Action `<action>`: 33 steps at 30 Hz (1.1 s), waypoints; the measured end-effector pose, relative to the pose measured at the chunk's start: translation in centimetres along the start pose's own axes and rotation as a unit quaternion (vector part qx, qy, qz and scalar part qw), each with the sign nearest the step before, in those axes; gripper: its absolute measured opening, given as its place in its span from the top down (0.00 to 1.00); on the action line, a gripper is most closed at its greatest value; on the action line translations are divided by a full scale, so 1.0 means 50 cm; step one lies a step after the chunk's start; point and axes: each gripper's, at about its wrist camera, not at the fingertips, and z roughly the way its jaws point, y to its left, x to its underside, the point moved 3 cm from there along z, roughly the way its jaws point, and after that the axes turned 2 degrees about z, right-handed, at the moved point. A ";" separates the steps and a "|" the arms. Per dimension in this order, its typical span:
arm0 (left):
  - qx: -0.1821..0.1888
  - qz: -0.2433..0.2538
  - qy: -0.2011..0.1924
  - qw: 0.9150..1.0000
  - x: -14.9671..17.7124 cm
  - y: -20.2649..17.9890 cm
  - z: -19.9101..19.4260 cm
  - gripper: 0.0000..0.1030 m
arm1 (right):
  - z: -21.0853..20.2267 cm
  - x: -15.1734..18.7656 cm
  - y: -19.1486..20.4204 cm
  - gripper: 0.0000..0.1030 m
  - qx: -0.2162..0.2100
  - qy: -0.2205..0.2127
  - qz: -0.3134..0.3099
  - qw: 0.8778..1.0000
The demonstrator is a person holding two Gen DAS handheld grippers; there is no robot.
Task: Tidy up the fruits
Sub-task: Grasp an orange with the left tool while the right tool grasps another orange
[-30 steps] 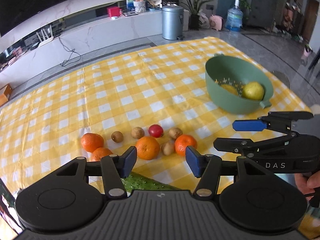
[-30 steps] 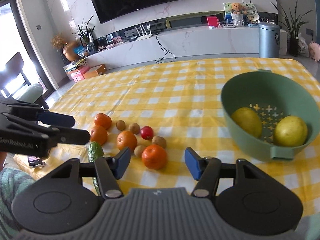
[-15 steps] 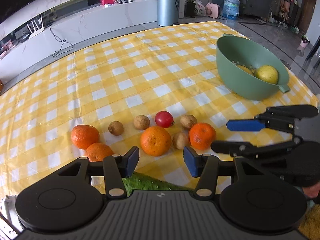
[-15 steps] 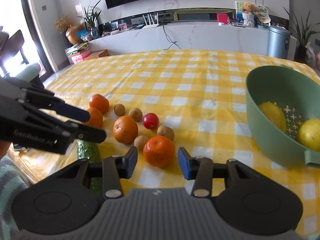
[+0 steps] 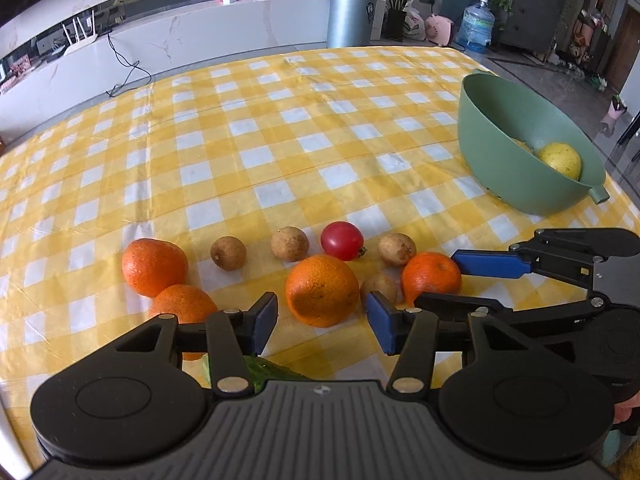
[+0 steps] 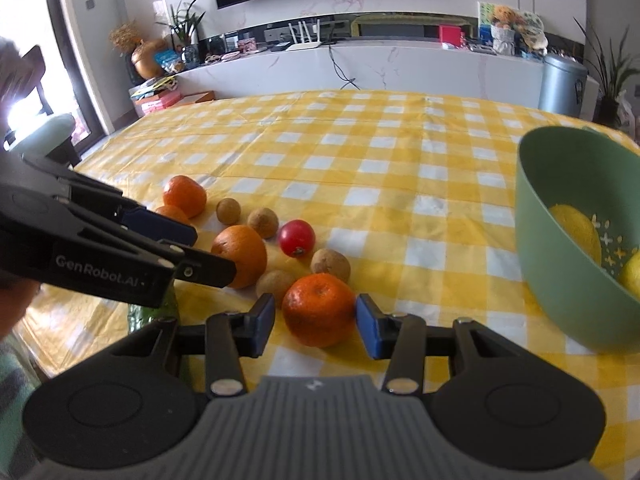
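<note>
Sitting in the bowl (image 6: 532, 208) are two yellow fruits only; both open claws, left (image 5: 322, 322) and right (image 6: 316, 326), each straddle an orange ungripped, others on the surface (image 5: 280, 128).

My left gripper (image 5: 322, 322) and right gripper (image 6: 315, 326) look alike: matte black linkage arms, round black side housings, a ribbed grey body with a small emblem, silver pivot screws, and blue pads (image 5: 264, 322) on the fingertips. White "GenRobot.AI" lettering runs along the left one's side. At the frame's lower left I see a green striped sleeve (image 6: 12, 380).
</note>
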 end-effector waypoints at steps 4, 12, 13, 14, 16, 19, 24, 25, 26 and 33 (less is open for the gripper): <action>0.005 -0.014 -0.003 1.000 0.001 0.005 0.012 0.41 | 0.009 0.001 -0.010 0.58 0.002 0.010 0.019 1.000; 0.016 -0.047 -0.007 0.999 -0.001 0.013 0.026 0.41 | 0.017 0.006 -0.004 0.59 -0.001 0.018 0.017 1.000; 0.016 -0.051 -0.006 0.999 -0.001 0.015 0.028 0.41 | 0.015 0.006 -0.007 0.59 -0.001 0.019 0.016 1.000; 0.019 -0.058 -0.007 0.998 0.000 0.017 0.028 0.43 | 0.015 0.007 -0.006 0.59 0.000 0.018 0.015 1.000; 0.026 -0.068 -0.009 0.997 0.001 0.023 0.028 0.49 | 0.015 0.008 -0.005 0.59 0.000 0.018 0.014 1.000; 0.033 -0.083 -0.009 0.996 0.002 0.030 0.028 0.50 | 0.015 0.009 -0.006 0.59 -0.001 0.017 0.015 1.000; 0.037 -0.096 -0.011 0.995 0.003 0.036 0.027 0.51 | 0.015 0.010 -0.007 0.59 -0.001 0.017 0.015 1.000; 0.038 -0.098 -0.012 0.994 0.003 0.037 0.027 0.51 | 0.015 0.009 -0.007 0.60 -0.001 0.016 0.014 1.000; 0.037 -0.099 -0.012 0.994 0.004 0.037 0.026 0.51 | 0.015 0.008 -0.006 0.60 0.000 0.016 0.014 1.000; 0.029 -0.084 -0.021 0.996 0.002 0.026 0.005 0.52 | 0.002 0.008 -0.016 0.60 0.006 0.019 0.028 0.999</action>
